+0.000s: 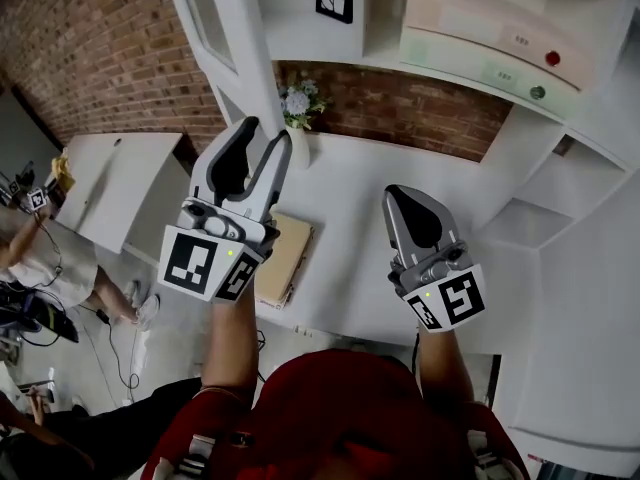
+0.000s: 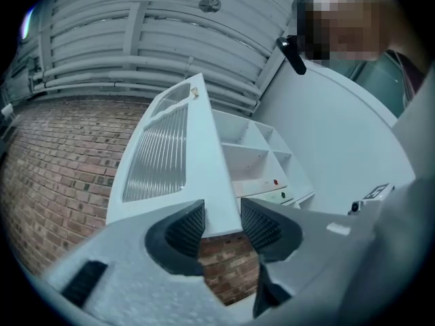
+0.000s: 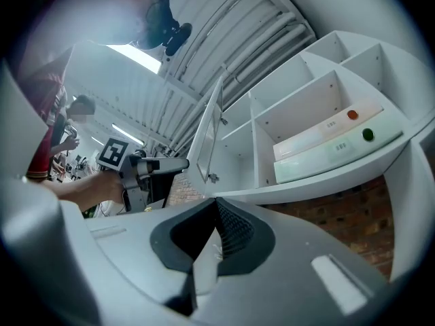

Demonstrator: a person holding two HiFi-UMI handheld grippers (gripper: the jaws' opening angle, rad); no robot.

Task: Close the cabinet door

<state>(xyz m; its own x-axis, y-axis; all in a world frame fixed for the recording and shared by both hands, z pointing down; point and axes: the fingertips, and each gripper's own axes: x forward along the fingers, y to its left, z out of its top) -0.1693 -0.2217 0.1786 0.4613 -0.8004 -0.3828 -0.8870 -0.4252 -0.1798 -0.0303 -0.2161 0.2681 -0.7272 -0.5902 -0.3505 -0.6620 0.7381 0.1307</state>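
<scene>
The white cabinet door (image 1: 225,28) with its ribbed glass pane stands swung out from the open shelves (image 1: 330,43). My left gripper (image 1: 265,133) is raised to the door's lower corner, jaws open. In the left gripper view the door's (image 2: 204,155) bottom edge sits in line with the gap of the gripper (image 2: 223,226), and the pads do not visibly press on it. My right gripper (image 1: 415,203) is lower and to the right over the counter, shut on nothing. The right gripper view shows its jaws (image 3: 216,206) together, the door (image 3: 204,138) edge-on and the left gripper (image 3: 146,168) beside it.
Two flat boxes (image 1: 490,38) with a red and a green dot lie on a shelf. A vase of flowers (image 1: 297,108) and a tan board (image 1: 285,258) are on the white counter (image 1: 360,238). A brick wall is behind. A person (image 1: 40,258) sits at far left.
</scene>
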